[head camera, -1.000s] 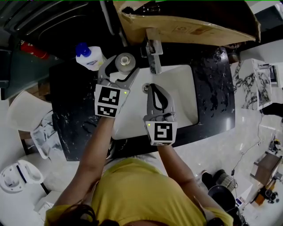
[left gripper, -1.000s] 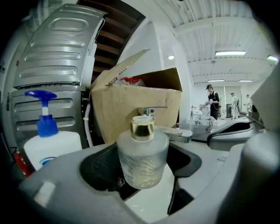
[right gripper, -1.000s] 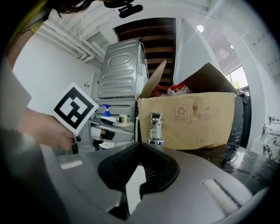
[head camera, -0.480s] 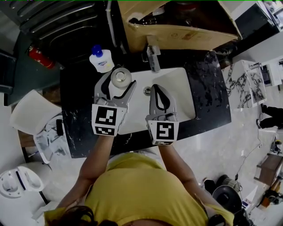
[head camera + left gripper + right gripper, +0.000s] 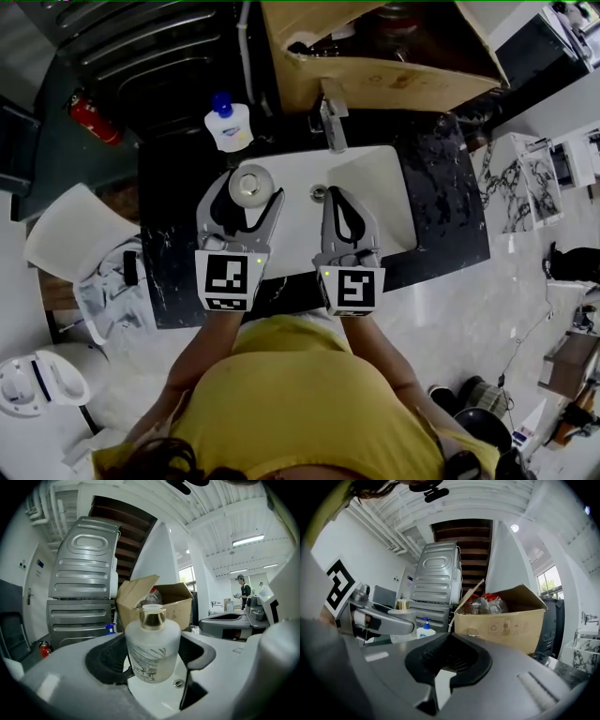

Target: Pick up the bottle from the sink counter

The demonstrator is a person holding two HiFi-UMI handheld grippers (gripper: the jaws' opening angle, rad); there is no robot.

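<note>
A frosted glass bottle with a gold cap sits upright between the jaws of my left gripper, which is shut on its body. In the left gripper view the bottle fills the middle, clamped by the dark pads of the left gripper, with white sink surface below it. My right gripper hovers over the white sink basin, shut and holding nothing. In the right gripper view the right gripper has its jaws closed together, and the left gripper's arm with the bottle's cap shows at left.
A tap stands at the back of the sink. A white pump bottle with a blue top stands on the black marble counter at back left. A cardboard box of bottles overhangs the back. A red extinguisher lies far left.
My left gripper has drawn back toward the person with the bottle in it, away from the tap and the pump bottle. The right gripper stayed shut beside it.
</note>
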